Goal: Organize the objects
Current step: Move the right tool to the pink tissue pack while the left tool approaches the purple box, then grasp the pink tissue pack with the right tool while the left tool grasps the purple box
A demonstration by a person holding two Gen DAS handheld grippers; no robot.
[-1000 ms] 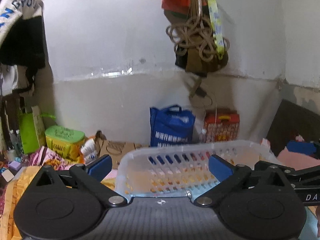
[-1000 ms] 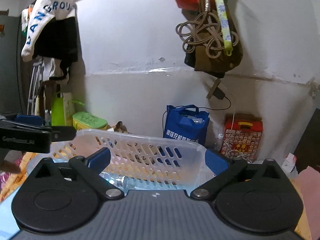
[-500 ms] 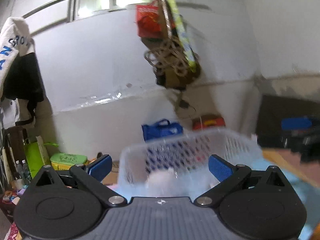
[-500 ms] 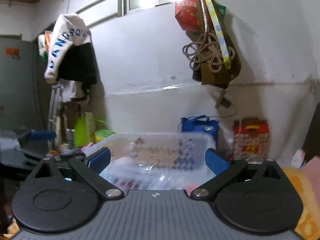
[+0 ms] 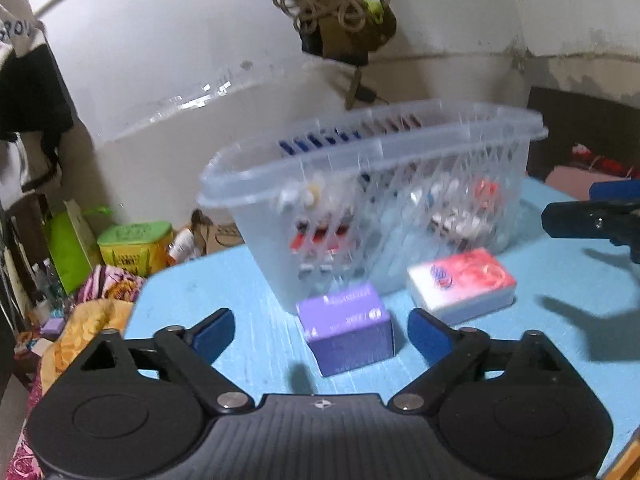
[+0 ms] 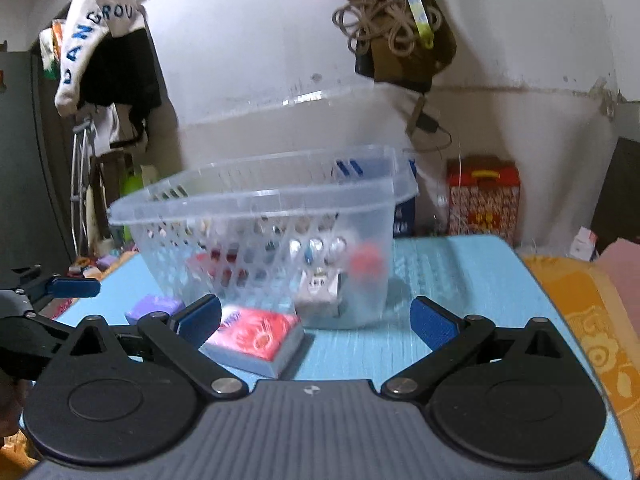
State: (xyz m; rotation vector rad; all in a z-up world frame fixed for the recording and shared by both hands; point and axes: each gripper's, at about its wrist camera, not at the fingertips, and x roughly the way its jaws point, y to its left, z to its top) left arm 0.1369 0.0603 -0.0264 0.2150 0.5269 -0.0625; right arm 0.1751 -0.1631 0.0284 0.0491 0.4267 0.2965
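Observation:
A clear slotted plastic basket (image 5: 380,200) (image 6: 260,236) stands on the blue table (image 5: 224,296) (image 6: 452,272) with several small items inside. In front of it lie a purple box (image 5: 348,328) (image 6: 156,306) and a red-and-white tissue pack (image 5: 460,284) (image 6: 256,336). My left gripper (image 5: 320,334) is open and empty, just short of the purple box. My right gripper (image 6: 316,324) is open and empty, with the tissue pack by its left finger. The right gripper shows at the right edge of the left wrist view (image 5: 592,220). The left gripper shows at the left edge of the right wrist view (image 6: 52,292).
Past the table's far edge are a green tin (image 5: 132,240), a red patterned box (image 6: 484,196) and clutter on the floor. An orange cloth (image 6: 584,312) lies along the table's right side. Bags and rope (image 6: 400,28) hang on the white wall.
Both grippers have pulled back and tilted down from the basket. The basket now stands on the table, and the purple box and tissue pack have come into view.

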